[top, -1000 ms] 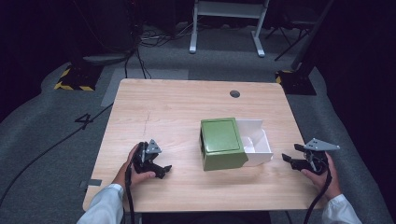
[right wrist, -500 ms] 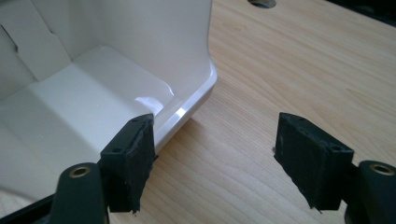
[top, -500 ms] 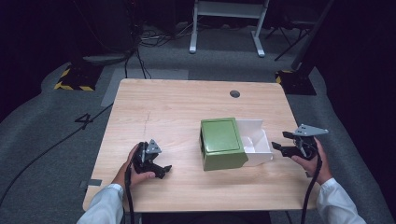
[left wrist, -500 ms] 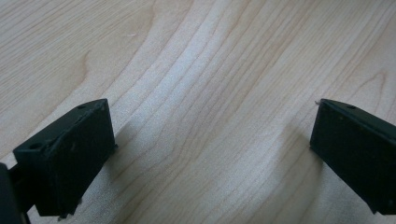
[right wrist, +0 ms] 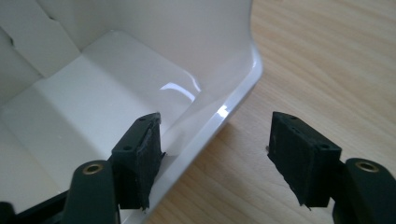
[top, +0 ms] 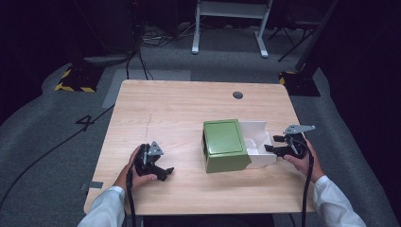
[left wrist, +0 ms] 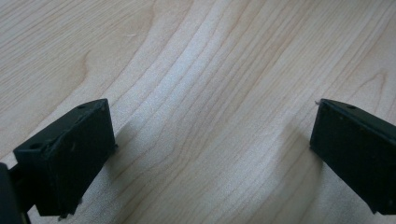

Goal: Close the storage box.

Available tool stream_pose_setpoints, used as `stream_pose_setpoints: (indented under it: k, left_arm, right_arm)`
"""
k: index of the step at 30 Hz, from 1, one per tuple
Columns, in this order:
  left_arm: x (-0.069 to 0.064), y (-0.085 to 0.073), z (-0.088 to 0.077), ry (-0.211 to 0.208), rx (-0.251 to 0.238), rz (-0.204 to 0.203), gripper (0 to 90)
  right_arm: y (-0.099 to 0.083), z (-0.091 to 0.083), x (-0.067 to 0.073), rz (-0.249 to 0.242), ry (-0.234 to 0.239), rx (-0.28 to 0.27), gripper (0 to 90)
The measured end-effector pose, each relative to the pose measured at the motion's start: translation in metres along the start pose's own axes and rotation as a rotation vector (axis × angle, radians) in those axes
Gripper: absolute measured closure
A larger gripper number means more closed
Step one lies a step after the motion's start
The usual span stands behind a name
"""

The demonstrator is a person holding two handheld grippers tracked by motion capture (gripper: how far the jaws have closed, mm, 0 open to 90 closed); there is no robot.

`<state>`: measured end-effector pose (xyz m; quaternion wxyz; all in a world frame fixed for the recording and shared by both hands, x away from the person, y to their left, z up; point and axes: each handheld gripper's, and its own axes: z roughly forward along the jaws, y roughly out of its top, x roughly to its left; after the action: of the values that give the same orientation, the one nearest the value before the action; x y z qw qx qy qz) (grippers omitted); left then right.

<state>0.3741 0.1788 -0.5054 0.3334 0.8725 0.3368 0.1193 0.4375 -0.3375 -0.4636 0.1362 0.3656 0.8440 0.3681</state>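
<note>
Tray (top: 259, 142), white and half out of the green sleeve (top: 224, 144) right of counter (top: 175, 109) centre, now has the right tool (top: 274, 144) moved in, jaws apart astride its rim, while the left tool (top: 163, 171) stays apart, resting unmoved.

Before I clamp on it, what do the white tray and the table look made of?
White tray: probably glossy coated card; bright glare on its rim, folded flaps inside. Could be thin plastic. Table: pale wood or wood-look laminate, matte, with grain lines. The right gripper straddles the tray's rim, open.
</note>
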Motion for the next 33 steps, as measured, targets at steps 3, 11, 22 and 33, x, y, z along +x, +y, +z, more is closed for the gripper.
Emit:
stream_pose_setpoints:
  k: [3, 11, 22, 33]
  left_arm:
    - [0.0, 0.0, 0.0, 0.0, 0.0, -0.001, 0.1]
    - [0.0, 0.0, 0.0, 0.0, 0.0, 0.0, 0.1]
    - [0.0, 0.0, 0.0, 0.0, 0.0, 0.0, 0.1]
    - [0.0, 0.0, 0.0, 0.0, -0.001, -0.002, 0.1]
  right_arm:
    - [-0.001, 0.002, 0.001, 0.001, 0.02, 0.008, 41.3]
    - [0.0, 0.007, 0.005, 0.004, 0.026, 0.001, 52.2]
    - [0.009, 0.005, 0.012, -0.002, -0.008, -0.04, 64.7]
    - [0.021, 0.011, 0.023, -0.029, 0.011, -0.049, 68.6]
